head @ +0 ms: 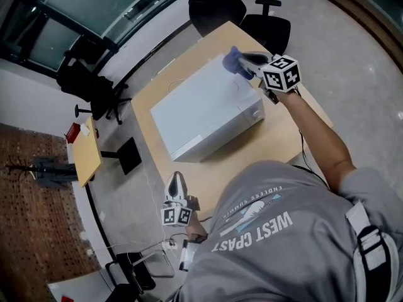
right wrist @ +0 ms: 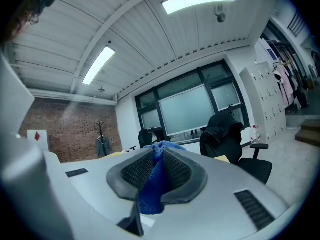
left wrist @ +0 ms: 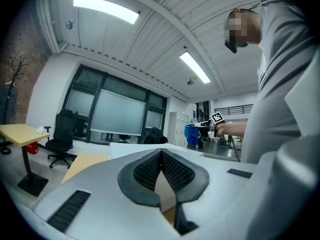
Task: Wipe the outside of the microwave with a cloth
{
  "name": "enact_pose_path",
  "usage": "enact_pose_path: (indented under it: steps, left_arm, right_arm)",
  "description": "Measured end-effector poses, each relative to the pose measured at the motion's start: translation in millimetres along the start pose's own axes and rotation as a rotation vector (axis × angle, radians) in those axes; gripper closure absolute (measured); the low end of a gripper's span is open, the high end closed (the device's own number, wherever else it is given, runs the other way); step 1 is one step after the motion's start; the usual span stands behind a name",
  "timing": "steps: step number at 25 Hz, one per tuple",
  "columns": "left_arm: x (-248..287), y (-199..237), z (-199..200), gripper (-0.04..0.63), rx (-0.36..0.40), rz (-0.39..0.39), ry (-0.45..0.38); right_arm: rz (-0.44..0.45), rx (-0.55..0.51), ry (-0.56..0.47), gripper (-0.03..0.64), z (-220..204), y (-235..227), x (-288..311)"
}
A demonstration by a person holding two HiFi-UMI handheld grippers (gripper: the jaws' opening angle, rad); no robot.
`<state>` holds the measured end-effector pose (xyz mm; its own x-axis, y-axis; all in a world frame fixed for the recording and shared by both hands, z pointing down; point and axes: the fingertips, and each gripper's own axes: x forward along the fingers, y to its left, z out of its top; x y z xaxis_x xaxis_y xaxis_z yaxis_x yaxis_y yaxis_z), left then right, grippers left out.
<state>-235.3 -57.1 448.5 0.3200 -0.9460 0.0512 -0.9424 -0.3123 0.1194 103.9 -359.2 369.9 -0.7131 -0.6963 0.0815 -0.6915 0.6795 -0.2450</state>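
Observation:
A white microwave (head: 204, 109) stands on a light wooden table (head: 252, 153). My right gripper (head: 242, 63) is shut on a blue cloth (head: 232, 60) and holds it at the microwave's far top corner. In the right gripper view the blue cloth (right wrist: 152, 181) is pinched between the ribbed pads (right wrist: 134, 170). My left gripper (head: 177, 182) hovers near the table's near left edge, shut with nothing in it. Its left gripper view looks over the microwave's top (left wrist: 135, 146) toward the cloth (left wrist: 191, 134) and the right gripper (left wrist: 200, 126).
Black office chairs (head: 267, 21) stand beyond the table's far end, another chair (head: 85, 80) by the glass wall at the left. A small wooden side table (head: 85, 153) stands at the left. A black chair with a jacket (right wrist: 230, 134) shows in the right gripper view.

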Motion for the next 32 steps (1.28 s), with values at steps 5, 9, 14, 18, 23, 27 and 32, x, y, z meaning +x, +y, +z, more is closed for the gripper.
enact_pose_path:
  steps: [5,9,14,18,23,27,32]
  left_arm:
    - [-4.0,-19.3,-1.5,0.572,0.004,0.031,0.033]
    - [-3.6,-31.7,-10.0,0.572,0.018,0.052,0.063]
    - [2.6,-56.1,-19.6,0.572,-0.013,0.094,0.127]
    - [7.8,-68.0,-27.4,0.572,-0.018,0.103,0.177]
    - [12.0,-73.3,-38.0,0.572,-0.022,0.113,0.229]
    - [19.5,-76.5,-48.1,0.572,-0.031,0.109,0.259]
    - [26.9,-79.0,-55.0,0.572,-0.050,0.104,0.281]
  right_arm:
    - [-0.008,0.060,-0.009,0.546,-8.5,-34.4,-9.2]
    - [0.014,0.103,0.005,0.546,-28.0,-55.5,-3.5]
    - [0.057,0.167,0.032,0.546,-58.7,-73.4,11.6]
    - [0.089,0.216,0.041,0.546,-77.6,-83.4,23.6]
    - [0.133,0.278,0.045,0.546,-103.8,-88.7,35.8]
    - [0.165,0.307,0.062,0.546,-122.7,-85.6,46.0]
    - [0.157,0.349,0.076,0.546,-139.9,-91.2,53.4]
